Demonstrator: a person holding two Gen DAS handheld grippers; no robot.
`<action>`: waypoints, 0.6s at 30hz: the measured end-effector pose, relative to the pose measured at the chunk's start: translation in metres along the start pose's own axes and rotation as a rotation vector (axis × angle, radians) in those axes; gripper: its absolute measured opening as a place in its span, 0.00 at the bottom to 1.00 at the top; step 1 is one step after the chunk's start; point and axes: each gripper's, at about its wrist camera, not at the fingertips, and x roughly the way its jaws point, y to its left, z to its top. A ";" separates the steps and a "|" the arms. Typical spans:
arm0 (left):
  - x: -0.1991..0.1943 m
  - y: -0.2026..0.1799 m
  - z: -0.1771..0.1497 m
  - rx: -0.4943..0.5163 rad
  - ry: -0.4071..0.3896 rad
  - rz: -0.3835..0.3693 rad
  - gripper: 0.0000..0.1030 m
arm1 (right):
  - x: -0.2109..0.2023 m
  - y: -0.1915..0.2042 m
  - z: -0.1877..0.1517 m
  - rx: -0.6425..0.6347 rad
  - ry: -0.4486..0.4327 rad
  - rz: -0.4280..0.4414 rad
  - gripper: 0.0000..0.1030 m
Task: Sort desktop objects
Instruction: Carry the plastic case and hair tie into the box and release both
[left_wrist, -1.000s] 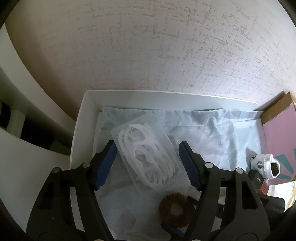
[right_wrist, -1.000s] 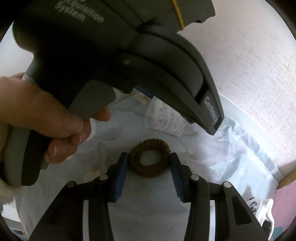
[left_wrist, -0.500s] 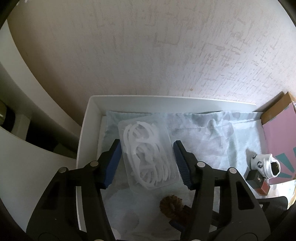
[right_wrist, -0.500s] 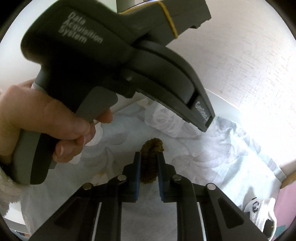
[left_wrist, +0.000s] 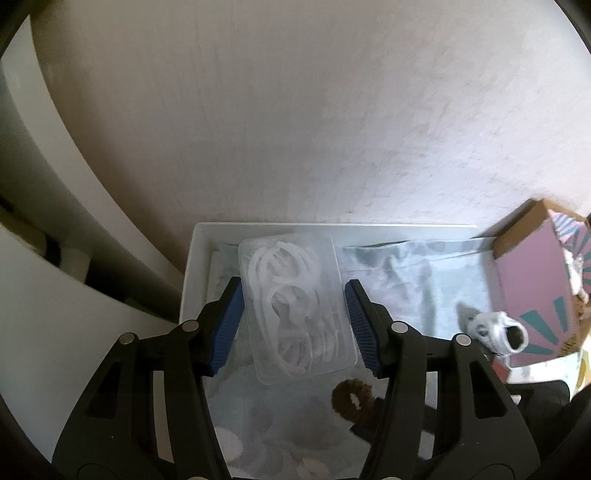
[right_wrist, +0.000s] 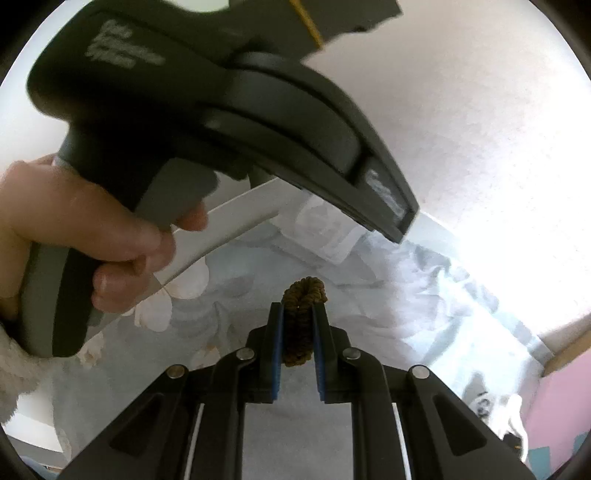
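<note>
A clear plastic box (left_wrist: 295, 306) of white hooks sits between the blue pads of my left gripper (left_wrist: 293, 284). The pads press on its long sides and hold it above the white tray (left_wrist: 192, 266). In the right wrist view a brown hair tie (right_wrist: 303, 295) is squeezed flat and upright, with my right gripper (right_wrist: 298, 308) shut on it. The left wrist view shows the same hair tie (left_wrist: 351, 400) low down, beside the left gripper's right finger. A hand (right_wrist: 92, 229) grips the left gripper's dark handle, which fills the upper left of the right wrist view.
A pale blue patterned cloth (left_wrist: 424, 280) lines the tray. A small white sock (left_wrist: 495, 330) lies at the tray's right end, beside a pink cardboard box (left_wrist: 532, 288). A textured wall rises behind the tray, and white shelving stands to the left.
The left jaws narrowed onto the clear box and rose with it. The right jaws shut on the hair tie, squeezing the flat ring into an upright loop.
</note>
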 end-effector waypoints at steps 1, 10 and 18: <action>-0.007 -0.001 0.000 0.004 -0.002 -0.005 0.51 | -0.005 -0.002 0.001 0.001 -0.003 -0.002 0.13; -0.073 -0.017 0.015 0.047 -0.022 -0.078 0.51 | -0.076 -0.032 0.010 0.065 -0.003 -0.006 0.13; -0.118 -0.074 0.025 0.129 -0.060 -0.176 0.51 | -0.172 -0.088 0.010 0.161 -0.050 -0.082 0.13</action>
